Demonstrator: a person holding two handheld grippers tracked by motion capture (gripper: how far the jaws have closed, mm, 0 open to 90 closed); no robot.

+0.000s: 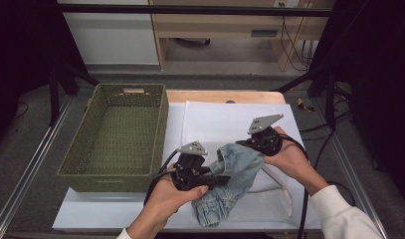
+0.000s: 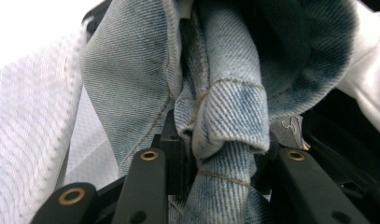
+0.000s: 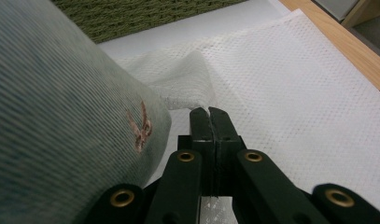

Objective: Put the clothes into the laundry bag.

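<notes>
Currently: jeans (image 1: 233, 174) bunched over white cloth (image 1: 230, 122) on tabletop, beside basket (image 1: 118, 134). Left gripper (image 1: 221, 179) fingers clamp a denim fold; right gripper (image 1: 250, 143) fingers closed, empty. Risk: single-point hold lets denim slip or snag cloth.

One pair of light-blue denim jeans (image 1: 230, 179) lies bunched on a table (image 1: 225, 96) that carries a single white mesh cloth (image 1: 225, 122) and one green woven basket (image 1: 118, 137). Two hand-held grippers are counted: the left gripper (image 1: 222, 179) and the right gripper (image 1: 242, 143), each topped by one grey three-cornered plate, two plates in all. Two hands of one person come in from the bottom edge, with one white sleeve (image 1: 342, 216) on the right arm. One wooden cabinet (image 1: 220, 25) stands beyond the table.
</notes>
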